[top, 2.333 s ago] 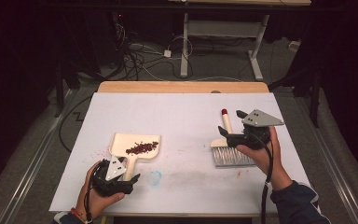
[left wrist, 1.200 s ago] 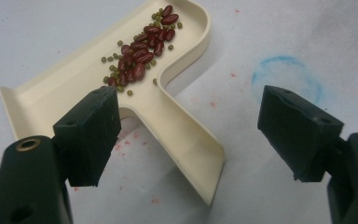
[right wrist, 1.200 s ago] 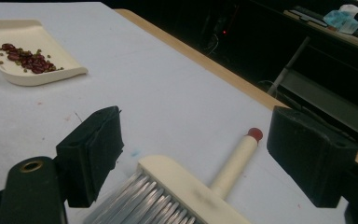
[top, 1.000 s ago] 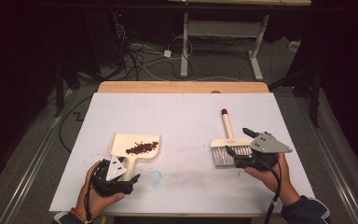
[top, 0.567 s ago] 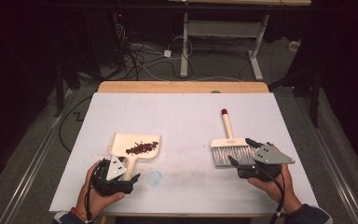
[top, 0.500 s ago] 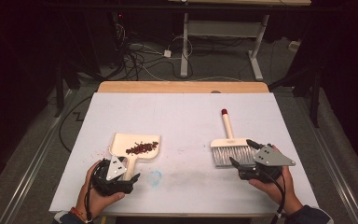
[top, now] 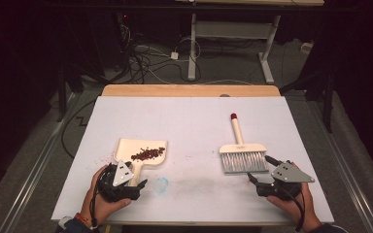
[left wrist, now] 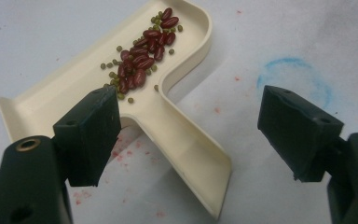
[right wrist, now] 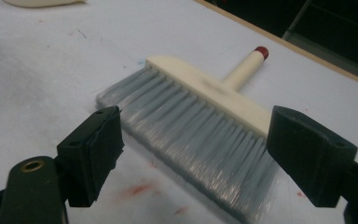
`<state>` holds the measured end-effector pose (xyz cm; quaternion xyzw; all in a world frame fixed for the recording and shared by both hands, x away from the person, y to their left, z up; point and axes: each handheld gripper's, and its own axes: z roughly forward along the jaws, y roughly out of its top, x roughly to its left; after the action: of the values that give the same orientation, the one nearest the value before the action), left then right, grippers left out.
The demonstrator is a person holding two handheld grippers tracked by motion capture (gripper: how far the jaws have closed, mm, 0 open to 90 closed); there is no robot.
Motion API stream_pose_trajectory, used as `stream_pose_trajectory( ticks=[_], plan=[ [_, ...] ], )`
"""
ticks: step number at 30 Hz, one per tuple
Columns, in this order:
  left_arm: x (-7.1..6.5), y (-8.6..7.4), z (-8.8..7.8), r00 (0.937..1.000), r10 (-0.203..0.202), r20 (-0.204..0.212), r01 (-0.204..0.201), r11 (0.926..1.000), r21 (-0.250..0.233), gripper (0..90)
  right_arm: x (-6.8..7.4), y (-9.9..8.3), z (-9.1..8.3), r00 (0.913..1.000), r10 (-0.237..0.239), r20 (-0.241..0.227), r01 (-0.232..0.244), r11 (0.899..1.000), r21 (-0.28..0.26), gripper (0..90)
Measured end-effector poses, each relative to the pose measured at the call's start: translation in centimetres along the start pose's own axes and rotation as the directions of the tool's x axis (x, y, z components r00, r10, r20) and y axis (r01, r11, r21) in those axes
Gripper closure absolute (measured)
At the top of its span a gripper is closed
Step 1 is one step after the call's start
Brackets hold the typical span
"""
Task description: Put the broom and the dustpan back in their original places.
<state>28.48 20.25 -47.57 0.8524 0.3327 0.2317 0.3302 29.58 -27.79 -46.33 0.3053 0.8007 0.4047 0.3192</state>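
A dark room with cables on the floor surrounds a table point(top: 189, 194) covered in a white sheet, with a strip of bare wood along its far edge.

From the high view, a cream dustpan point(top: 141, 153) lies on the left half of the sheet, a small heap of red and green beans point(top: 148, 154) in its tray, its handle pointing toward the person. The left gripper point(top: 135, 186) sits at the near end of that handle, held in the person's left hand point(top: 102, 199). On the right half lies a brush point(top: 242, 154), its grey bristles toward the person and its red-tipped handle pointing away. The right gripper point(top: 261, 171) is just near the bristles, at their right corner, held in the right hand point(top: 291, 201).

In the left gripper view, the left gripper point(left wrist: 189, 140) has its jaws wide apart and grips nothing; the dustpan point(left wrist: 121, 93) handle runs between them, clear of the right jaw, though whether the left jaw touches the pan cannot be told. The beans point(left wrist: 142, 56) lie just beyond the jaws.

In the right gripper view, the right gripper point(right wrist: 193, 156) is likewise spread wide and holds nothing; the brush point(right wrist: 200, 116) lies flat between and beyond the jaws, bristles nearest.

No brand, label or readable writing appears; faint red specks and a pale blue smudge point(left wrist: 293, 79) mark the sheet.
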Motion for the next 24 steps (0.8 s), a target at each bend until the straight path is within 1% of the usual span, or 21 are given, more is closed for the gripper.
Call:
stream_pose_trajectory(
  ticks=[1, 2, 3, 4, 5, 6, 9, 11, 12, 13, 16, 18, 19, 22, 24],
  plan=[
    [0.1, 0.1, 0.0, 0.9999, 0.013, -0.006, -0.013, 0.9999, -0.007, 21.3, 0.0, -0.2, 0.0, 1.0, 0.002, -0.004, -0.002, 1.0, 0.009, 18.6],
    [0.1, 0.1, 0.0, 0.9999, 0.015, -0.007, -0.015, 0.9999, -0.007, 21.3, 0.1, -0.3, 0.0, 1.0, 0.0, -0.004, 0.0, 1.0, 0.015, 18.6],
    [0.1, 0.1, 0.0, 0.9998, 0.017, -0.007, -0.017, 0.9998, -0.008, 21.1, 0.1, -0.4, 0.0, 1.0, -0.004, -0.003, 0.004, 1.0, 0.019, 18.7],
    [0.1, 0.1, 0.0, 1.0, 0.007, -0.004, -0.007, 1.0, -0.002, 20.8, 0.1, -0.5, -0.1, 1.0, -0.006, -0.003, 0.006, 1.0, 0.021, 18.6],
    [0.2, 0.2, 0.0, 0.9998, 0.015, -0.011, -0.015, 0.9999, -0.008, 20.8, 0.2, -0.5, -0.2, 1.0, -0.004, -0.006, 0.005, 1.0, 0.019, 18.6],
    [0.1, 0.1, 0.0, 1.0, -0.001, -0.007, 0.001, 1.0, -0.004, 20.8, 0.2, -0.5, -0.2, 1.0, 0.0, -0.009, 0.0, 1.0, 0.015, 18.6],
    [0.1, 0.1, 0.0, 0.9999, -0.006, -0.013, 0.005, 1.0, -0.006, 20.7, 0.2, -0.5, -0.3, 1.0, 0.0, -0.009, 0.0, 1.0, 0.007, 18.6],
    [0.0, 0.2, 0.0, 0.9999, -0.001, -0.015, 0.001, 1.0, -0.006, 20.7, 0.3, -0.4, -0.3, 0.9999, -0.009, -0.004, 0.009, 1.0, 0.01, 18.6],
    [0.1, 0.2, 0.0, 0.9996, 0.015, -0.023, -0.016, 0.9998, -0.012, 20.8, 0.3, -0.3, -0.4, 1.0, -0.008, -0.005, 0.008, 1.0, 0.006, 18.6],
    [0.0, 0.1, -0.1, 0.9995, 0.021, -0.025, -0.021, 0.9997, -0.013, 20.7, 0.4, -0.3, -0.4, 0.9999, -0.008, -0.006, 0.008, 1.0, 0.003, 18.5],
    [-0.1, -0.1, -0.3, 0.9995, 0.02, -0.024, -0.02, 0.9998, -0.01, 20.8, 0.6, 0.2, -0.7, 0.9998, -0.018, 0.001, 0.018, 1.0, -0.015, 18.6],
    [-0.1, -0.2, -0.4, 0.9993, 0.021, -0.029, -0.021, 0.9997, -0.011, 20.7, 0.8, 0.3, -0.7, 0.9998, -0.021, 0.001, 0.021, 1.0, -0.017, 18.5],
    [0.0, -0.2, -0.4, 0.9993, 0.022, -0.03, -0.022, 0.9997, -0.01, 20.7, 0.9, 0.4, -0.6, 0.9998, -0.017, -0.004, 0.017, 1.0, -0.018, 18.7],
    [0.0, -0.2, -0.3, 0.9993, 0.021, -0.03, -0.021, 0.9997, -0.009, 20.7, 0.8, 0.6, -0.5, 0.9994, 0.02, -0.028, -0.02, 1.0, -0.019, 18.8],
    [0.0, -0.2, -0.2, 0.9993, 0.024, -0.029, -0.024, 0.9997, -0.006, 20.8, 0.8, 0.7, -0.6, 0.9997, 0.011, -0.02, -0.011, 1.0, -0.019, 18.8]
  ],
)
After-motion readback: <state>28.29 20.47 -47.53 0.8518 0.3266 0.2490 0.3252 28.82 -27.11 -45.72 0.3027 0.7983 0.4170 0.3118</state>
